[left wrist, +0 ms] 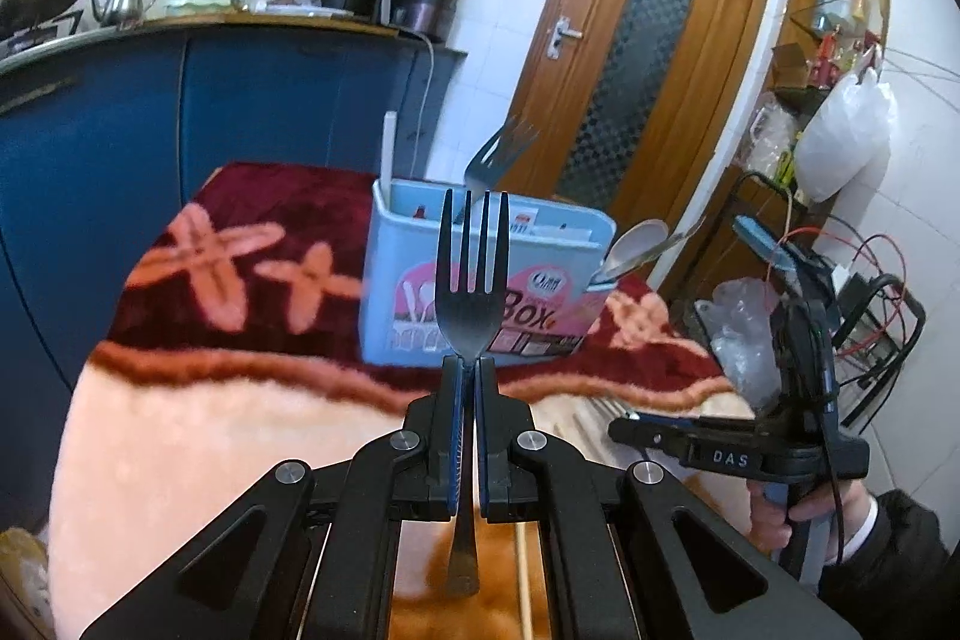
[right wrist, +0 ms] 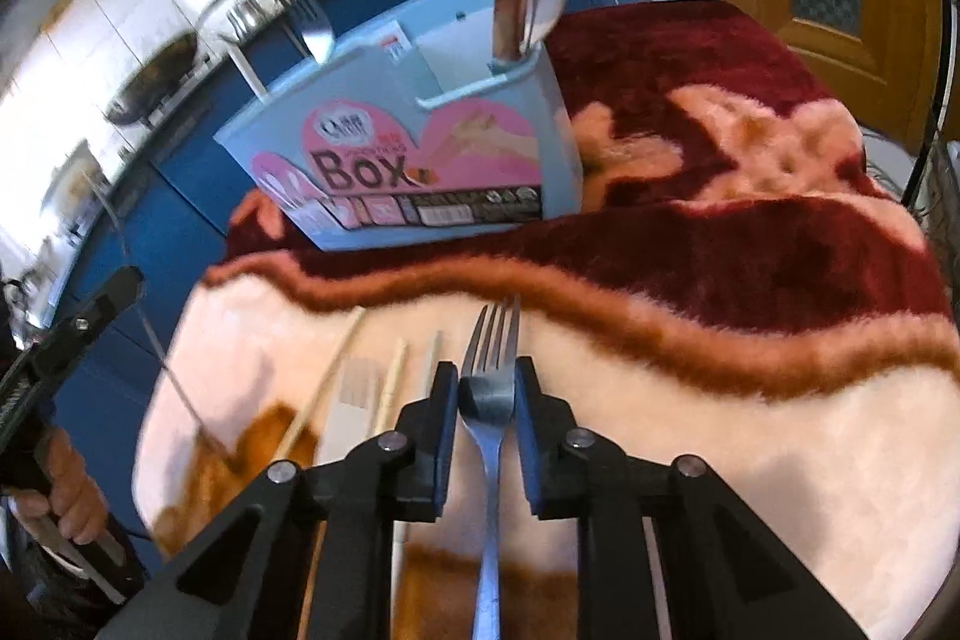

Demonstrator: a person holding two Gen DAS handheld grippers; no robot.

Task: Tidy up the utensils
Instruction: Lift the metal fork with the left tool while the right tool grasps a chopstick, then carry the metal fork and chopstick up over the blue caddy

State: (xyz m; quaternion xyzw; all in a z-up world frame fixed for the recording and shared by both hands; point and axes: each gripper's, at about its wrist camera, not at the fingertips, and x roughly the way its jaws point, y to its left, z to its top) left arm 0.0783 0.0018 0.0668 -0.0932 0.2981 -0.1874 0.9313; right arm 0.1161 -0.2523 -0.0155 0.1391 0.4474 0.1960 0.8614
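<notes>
My left gripper (left wrist: 469,370) is clamped shut on a dark fork (left wrist: 472,274), tines up, lifted off the blanket (left wrist: 210,430). Behind it the pale blue utensil box (left wrist: 420,280) holds another fork (left wrist: 498,148) and a spoon (left wrist: 636,244). My right gripper (right wrist: 487,388) sits narrowly parted around a steel fork (right wrist: 489,400) lying on the blanket, pads seemingly against its neck. Chopsticks (right wrist: 393,382) lie just left.
</notes>
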